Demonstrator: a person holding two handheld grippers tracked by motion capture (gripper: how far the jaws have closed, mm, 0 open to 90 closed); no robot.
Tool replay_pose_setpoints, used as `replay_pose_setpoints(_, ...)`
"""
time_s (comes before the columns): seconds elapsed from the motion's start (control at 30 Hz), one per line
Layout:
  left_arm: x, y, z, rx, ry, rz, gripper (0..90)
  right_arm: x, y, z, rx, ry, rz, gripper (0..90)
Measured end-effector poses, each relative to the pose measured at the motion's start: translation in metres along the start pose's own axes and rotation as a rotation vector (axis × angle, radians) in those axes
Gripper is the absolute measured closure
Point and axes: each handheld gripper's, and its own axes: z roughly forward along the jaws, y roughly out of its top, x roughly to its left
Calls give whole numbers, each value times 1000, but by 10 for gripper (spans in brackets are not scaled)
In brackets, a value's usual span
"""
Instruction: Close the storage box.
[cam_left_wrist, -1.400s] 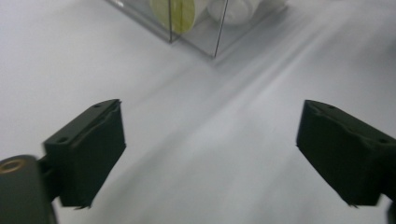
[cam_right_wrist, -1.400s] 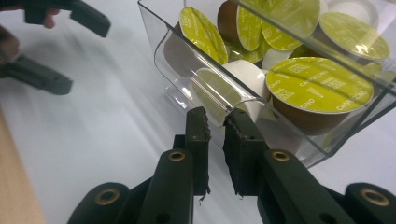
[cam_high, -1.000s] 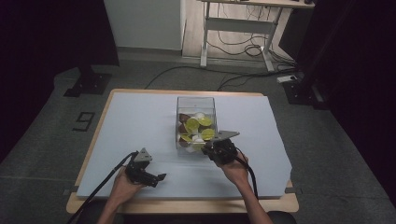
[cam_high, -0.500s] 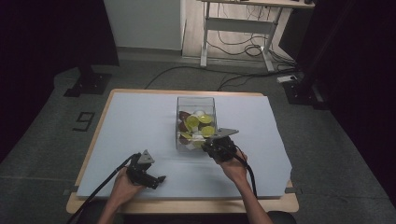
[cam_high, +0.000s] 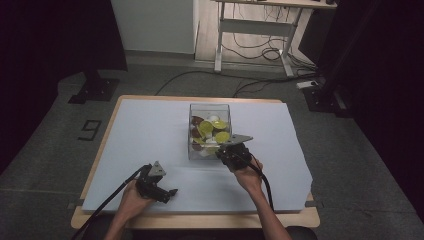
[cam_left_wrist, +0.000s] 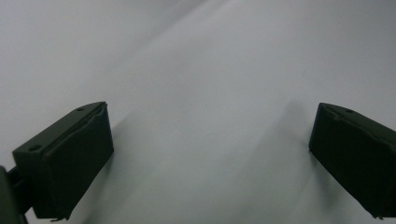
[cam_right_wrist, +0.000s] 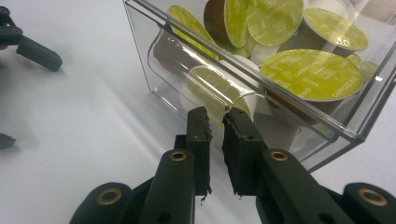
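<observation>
A clear plastic box (cam_high: 209, 107) stands mid-table with several coffee capsules (cam_high: 206, 128) in it, most with yellow-green lids. My right gripper (cam_high: 221, 150) is at the box's near front corner. In the right gripper view its jaws (cam_right_wrist: 215, 123) stand shut with only a thin slit between them. Their tips are right at the curved cut-out of the box's front wall (cam_right_wrist: 140, 28), in front of the capsules (cam_right_wrist: 310, 74). I cannot tell whether the thin wall is pinched. My left gripper (cam_high: 171, 192) rests near the front edge, open (cam_left_wrist: 210, 154), with nothing between its fingers.
A pale grey-white sheet (cam_high: 150, 130) covers the wooden table (cam_high: 200, 220). The left gripper's jaw (cam_right_wrist: 32, 49) shows far left in the right gripper view. Beyond the table are a floor with cables, a desk frame (cam_high: 250, 30) and dark stands.
My right gripper has crept slightly left along the box's front. The left gripper has stayed still.
</observation>
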Motion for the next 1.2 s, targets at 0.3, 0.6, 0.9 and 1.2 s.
replay_pose_setpoints(0.3,0,0,0,1,-1,5,0,-3,3,5,-8,-25,12,811)
replay_pose_setpoints(0.6,0,0,0,1,-1,5,0,-7,5,11,-27,-43,32,811)
replay_pose_setpoints(0.9,0,0,0,1,-2,7,0,-9,4,15,-37,-50,28,810)
replay_pose_setpoints(1.2,0,0,0,1,-4,8,0,-9,4,17,-45,-57,32,809)
